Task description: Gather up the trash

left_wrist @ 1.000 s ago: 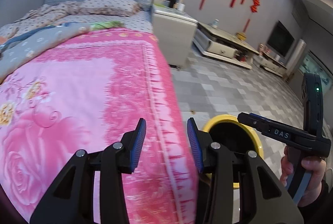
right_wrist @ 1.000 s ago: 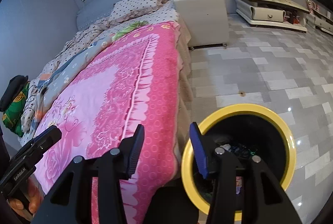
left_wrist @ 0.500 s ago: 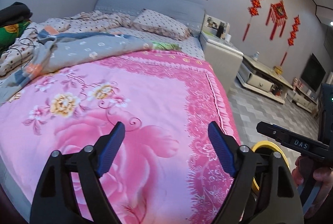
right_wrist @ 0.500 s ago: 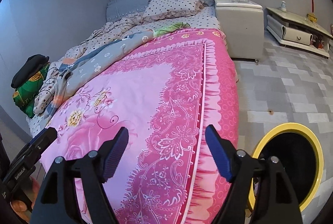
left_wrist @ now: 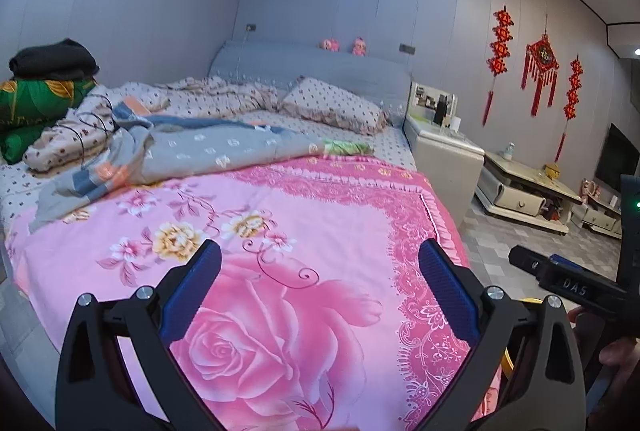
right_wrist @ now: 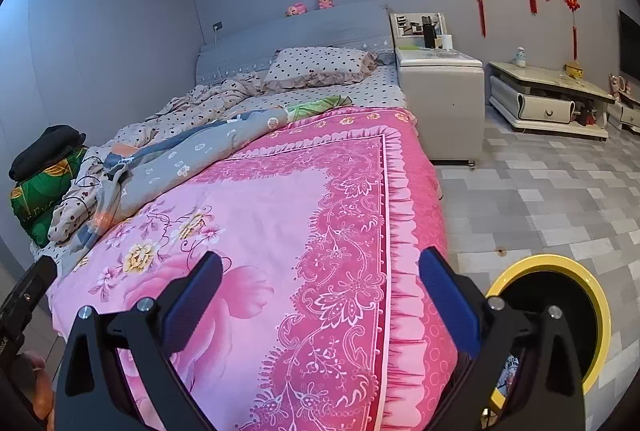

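A yellow-rimmed black trash bin (right_wrist: 560, 311) stands on the floor at the right of the bed's foot, with some trash inside; only a sliver of its rim (left_wrist: 508, 363) shows in the left wrist view. A green wrapper-like item (left_wrist: 346, 147) lies on the bed near the pillow; it also shows in the right wrist view (right_wrist: 316, 107). My left gripper (left_wrist: 320, 291) is open and empty above the pink bedspread. My right gripper (right_wrist: 320, 295) is open and empty above the bed's foot corner, beside the bin; it shows in the left wrist view (left_wrist: 576, 287).
The bed has a pink floral spread (left_wrist: 280, 251), a grey quilt (left_wrist: 192, 151) and a dotted pillow (right_wrist: 320, 65). A white nightstand (right_wrist: 440, 87) stands right of it, a low TV cabinet (right_wrist: 548, 99) beyond. Folded green and black bedding (left_wrist: 36, 91) sits far left.
Both grippers have risen and tilted up from the bin towards the bed, and both have opened wide. The bin has dropped to the lower right of each view.
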The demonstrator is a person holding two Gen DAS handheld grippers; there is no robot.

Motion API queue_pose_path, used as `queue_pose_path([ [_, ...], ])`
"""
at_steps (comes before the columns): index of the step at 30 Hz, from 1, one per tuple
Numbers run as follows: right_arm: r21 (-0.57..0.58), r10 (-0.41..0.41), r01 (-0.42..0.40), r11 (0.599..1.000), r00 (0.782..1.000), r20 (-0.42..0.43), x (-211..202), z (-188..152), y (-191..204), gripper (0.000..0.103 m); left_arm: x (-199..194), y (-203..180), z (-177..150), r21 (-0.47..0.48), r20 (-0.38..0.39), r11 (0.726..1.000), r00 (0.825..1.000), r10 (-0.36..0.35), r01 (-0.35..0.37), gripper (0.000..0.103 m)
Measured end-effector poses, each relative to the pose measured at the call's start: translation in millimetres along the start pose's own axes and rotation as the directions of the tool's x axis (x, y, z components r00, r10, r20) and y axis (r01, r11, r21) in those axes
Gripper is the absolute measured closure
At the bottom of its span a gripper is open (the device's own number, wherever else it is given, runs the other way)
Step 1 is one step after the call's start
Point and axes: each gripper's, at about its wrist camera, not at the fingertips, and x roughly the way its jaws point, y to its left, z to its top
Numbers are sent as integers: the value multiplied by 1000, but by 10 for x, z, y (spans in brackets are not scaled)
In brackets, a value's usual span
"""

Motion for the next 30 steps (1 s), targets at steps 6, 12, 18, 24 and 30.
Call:
queue_pose_path([
  [6, 9, -25, 25, 1000, 999, 22, -85, -147, 46, 8, -245, -17, -4, -15, 49, 1000, 999, 4, -3, 8],
  [12, 5, -25, 25, 1000, 998, 60, -204, -186, 89, 8, -339, -9, -4, -19, 68, 1000, 998, 8, -7, 8],
  [18, -3, -21, 21, 1000, 998, 67, -240, -196, 131, 8, -365, -38, 10, -15, 67, 1000, 998, 7, -6, 8],
  [24, 3, -22, 22, 1000, 998, 65, -240, -191, 134, 8, -384, -56, 16, -10, 71, 1000, 997, 6, -6, 8],
  [30, 8, -29, 28, 1000, 997, 71, -239, -190, 134, 8, -384, -54, 27, -8, 69, 1000, 998, 3, -2, 8],
])
